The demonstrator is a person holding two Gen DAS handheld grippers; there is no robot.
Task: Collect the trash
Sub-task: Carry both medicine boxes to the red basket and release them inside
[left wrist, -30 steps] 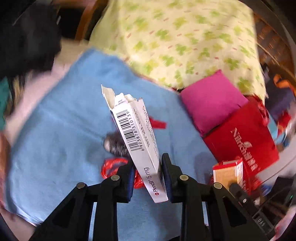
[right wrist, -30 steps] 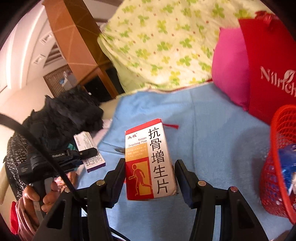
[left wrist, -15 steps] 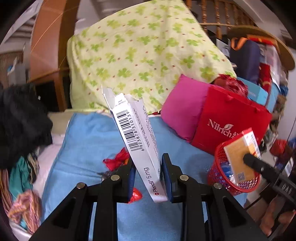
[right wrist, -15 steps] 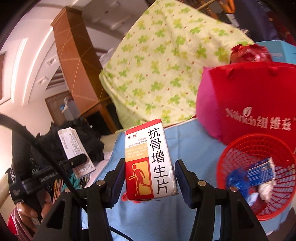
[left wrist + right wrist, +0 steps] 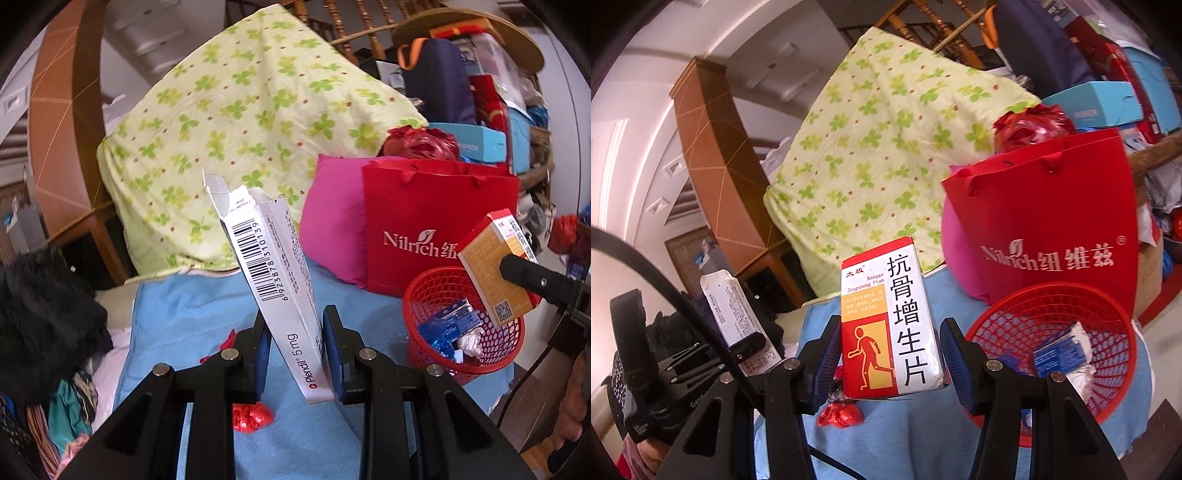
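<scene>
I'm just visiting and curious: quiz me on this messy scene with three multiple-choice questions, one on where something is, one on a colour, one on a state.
1. Where is the red mesh basket?
A. in front of the red paper bag
B. on the clover-print quilt
C. under the black clothes

2. What colour is the cloth under the basket?
A. green
B. light blue
C. black

3. The top flap of the white barcode box is:
A. taped
B. sealed
C. torn open

Answers: 1 A, the bag stands behind it; 2 B, blue fabric spreads beneath; 3 C, ragged flap stands up.

hidden: we cannot read the red basket's [image 5: 1052, 295] contents at 4 o'clock — crumpled blue and white scraps | cut off: red bag [image 5: 1052, 229] lettering partly blurred | blocked: white box [image 5: 273, 273] covers the blue cloth [image 5: 192, 306] behind it
</scene>
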